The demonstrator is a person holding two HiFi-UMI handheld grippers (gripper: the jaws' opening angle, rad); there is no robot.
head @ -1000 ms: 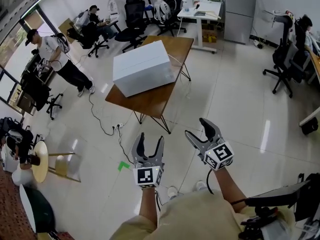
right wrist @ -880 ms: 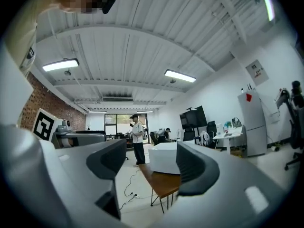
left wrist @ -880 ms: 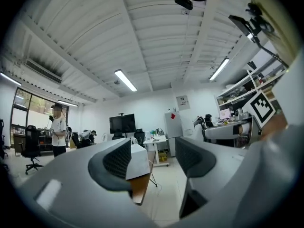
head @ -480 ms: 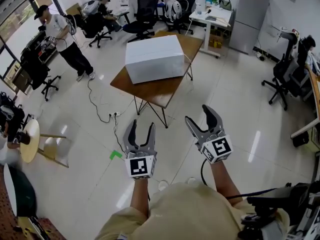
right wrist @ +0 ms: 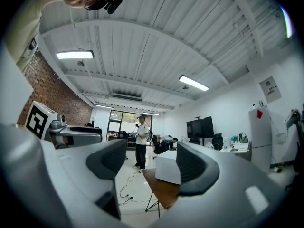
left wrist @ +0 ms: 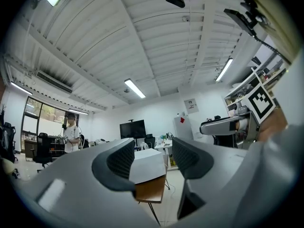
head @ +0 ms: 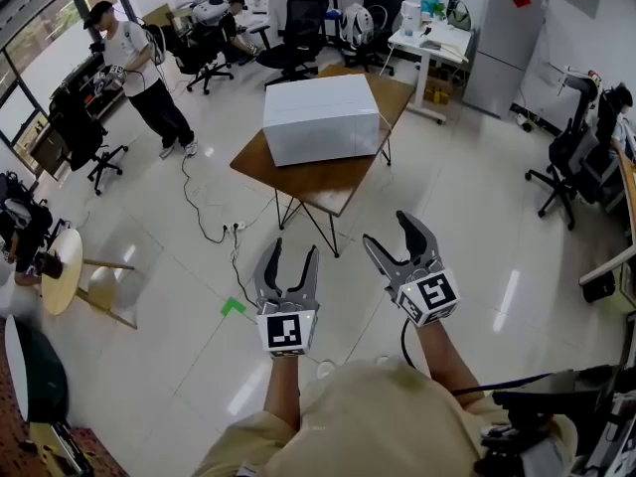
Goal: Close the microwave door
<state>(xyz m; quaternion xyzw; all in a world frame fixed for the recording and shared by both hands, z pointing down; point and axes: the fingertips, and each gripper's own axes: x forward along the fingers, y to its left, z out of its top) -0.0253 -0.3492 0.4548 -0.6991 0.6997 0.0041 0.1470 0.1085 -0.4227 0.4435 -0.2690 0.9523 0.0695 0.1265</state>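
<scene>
The microwave (head: 323, 117) shows as a plain white box on a brown wooden table (head: 318, 182) some way ahead; I see no door from here. My left gripper (head: 295, 250) hangs in the air over the floor, short of the table. It is open, its jaws have just been closing a little, and nothing is between them. My right gripper (head: 390, 229) is beside it, open and empty. In the left gripper view the microwave (left wrist: 147, 164) sits far off between the jaws. The right gripper view also frames the microwave (right wrist: 167, 169) on its table (right wrist: 161, 189).
A person (head: 134, 68) stands at the far left among office chairs (head: 303, 28). A cable and power strip (head: 237, 229) lie on the tiled floor before the table. A green tape mark (head: 232, 306) is near my feet. A round stool (head: 62, 271) stands left, a chair (head: 576, 157) right.
Both grippers and the view have moved forward towards the table, and the microwave looks nearer. The left gripper's jaws stand a little narrower than a second ago.
</scene>
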